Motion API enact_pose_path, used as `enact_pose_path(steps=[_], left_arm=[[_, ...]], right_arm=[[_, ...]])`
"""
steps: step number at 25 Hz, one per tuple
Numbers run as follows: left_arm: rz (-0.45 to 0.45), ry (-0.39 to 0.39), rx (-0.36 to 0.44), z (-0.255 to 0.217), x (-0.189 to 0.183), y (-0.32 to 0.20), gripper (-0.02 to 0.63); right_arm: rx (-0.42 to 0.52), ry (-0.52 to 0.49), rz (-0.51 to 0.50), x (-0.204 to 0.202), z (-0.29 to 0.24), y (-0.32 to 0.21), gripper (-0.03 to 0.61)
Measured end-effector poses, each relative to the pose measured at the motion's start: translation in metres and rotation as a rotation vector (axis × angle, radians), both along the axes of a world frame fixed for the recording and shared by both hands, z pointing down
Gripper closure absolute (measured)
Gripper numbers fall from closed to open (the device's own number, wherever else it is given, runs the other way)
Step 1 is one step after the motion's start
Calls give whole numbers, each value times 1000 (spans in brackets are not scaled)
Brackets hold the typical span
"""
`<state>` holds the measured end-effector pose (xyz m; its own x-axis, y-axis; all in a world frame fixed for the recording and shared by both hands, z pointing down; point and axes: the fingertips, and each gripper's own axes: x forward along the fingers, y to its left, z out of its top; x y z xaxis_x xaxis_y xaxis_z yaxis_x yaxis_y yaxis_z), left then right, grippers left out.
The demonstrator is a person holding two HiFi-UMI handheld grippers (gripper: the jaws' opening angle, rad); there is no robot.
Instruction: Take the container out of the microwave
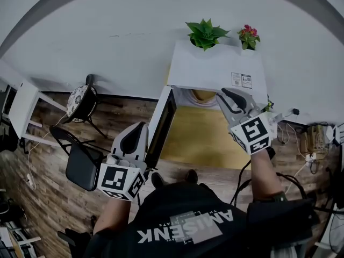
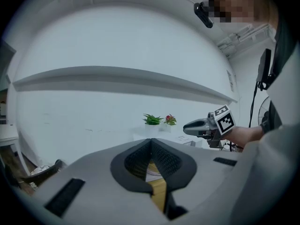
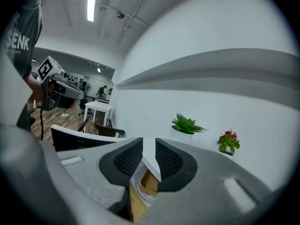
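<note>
Door (image 1: 161, 123) open, swung out along the left edge of the table (image 1: 204, 141), so I count that step done. Microwave (image 1: 215, 69) sits at the table's far edge. Container (image 1: 204, 95) is inside the cavity, on the turntable as far as I can tell, with nothing touching it. My right gripper (image 1: 226, 94) is at the cavity mouth, pointing in, jaws parted by a narrow gap with nothing between them. In the right gripper view the container shows just below and beyond its tips. My left gripper (image 1: 141, 128) hangs just beside the door, off the table's left edge, jaws closed tip to tip and empty; can't tell if it touches the door. I judge this as early-to-mid: left to do is reach in, close on the container, draw it out and set it on the table
</note>
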<state>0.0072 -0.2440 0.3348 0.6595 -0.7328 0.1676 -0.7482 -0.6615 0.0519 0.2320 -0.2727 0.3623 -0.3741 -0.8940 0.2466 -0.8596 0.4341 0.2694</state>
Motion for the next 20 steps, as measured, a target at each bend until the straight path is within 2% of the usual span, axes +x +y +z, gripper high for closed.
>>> enact_pose_path(steps=[8, 14, 20], left_arm=[[-38, -37, -15, 14, -7, -12, 611], [-59, -48, -31, 24, -8, -14, 611], [-90, -54, -41, 30, -10, -15, 611]], right_arm=[[-113, 79, -98, -20, 72, -20, 460], [-212, 185, -156, -23, 136, -32, 434], [-269, 292, -186, -19, 186, -50, 425]])
